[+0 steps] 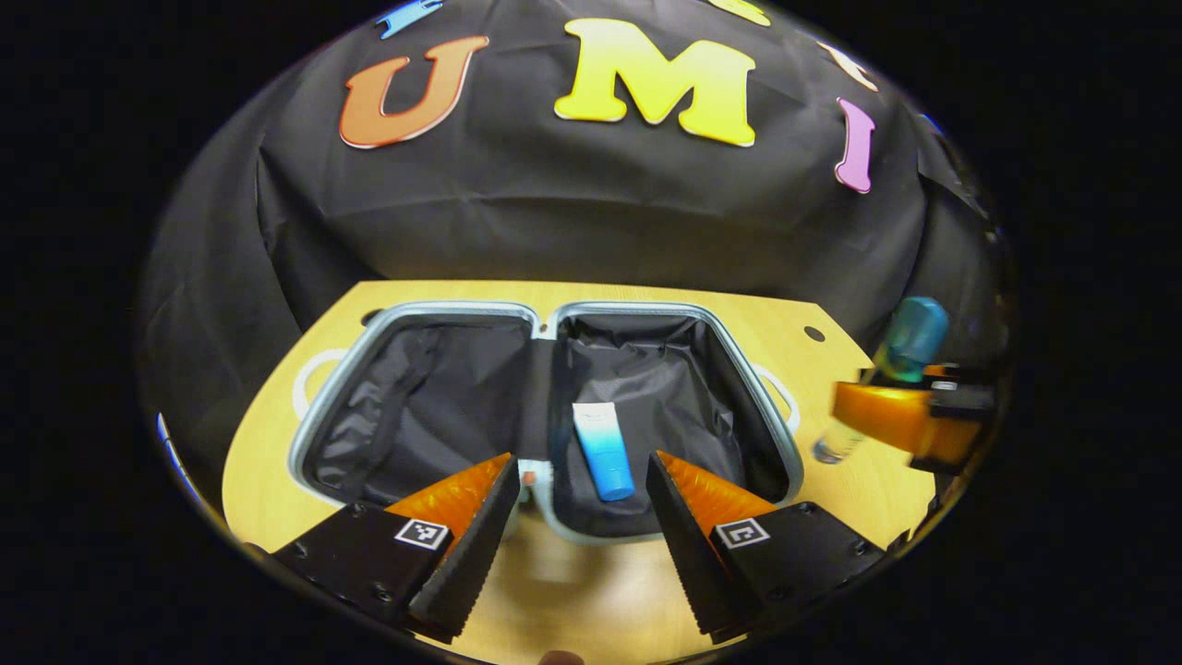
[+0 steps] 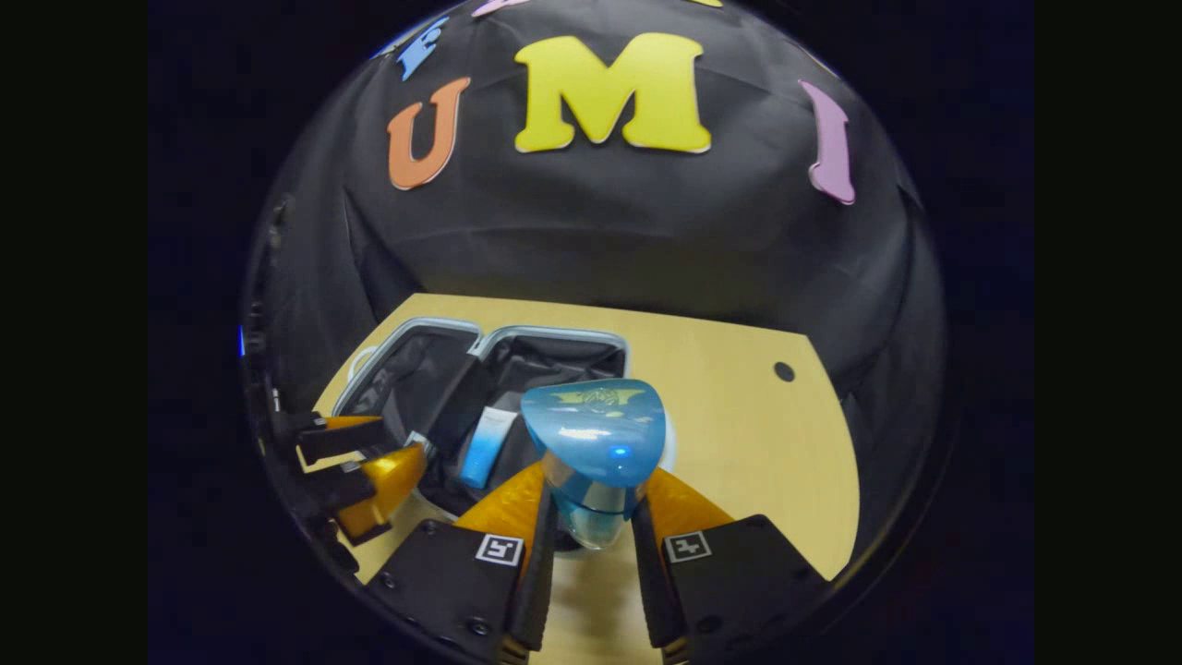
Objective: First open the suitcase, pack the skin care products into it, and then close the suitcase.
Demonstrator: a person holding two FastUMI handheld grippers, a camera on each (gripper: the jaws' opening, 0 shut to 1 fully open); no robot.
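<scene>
The suitcase (image 1: 545, 319) lies wide open on the wooden table, both black-lined halves facing up. A white-and-blue tube (image 1: 602, 451) rests in its right half. My left gripper (image 1: 580, 473) hovers open just in front of the case, nothing between its fingers. In the right gripper view my right gripper (image 2: 591, 513) is shut on a clear bottle with a teal cap (image 2: 596, 441), held upright above the table to the right of the suitcase (image 2: 480, 346). The same bottle (image 1: 900, 356) and right gripper (image 1: 910, 417) appear at the right edge of the left gripper view.
The wooden table (image 2: 739, 416) extends to the right of the case, with a small dark hole (image 2: 784, 371) near its far edge. White handles (image 1: 309, 379) stick out from the suitcase sides. Black cloth walls close off the back.
</scene>
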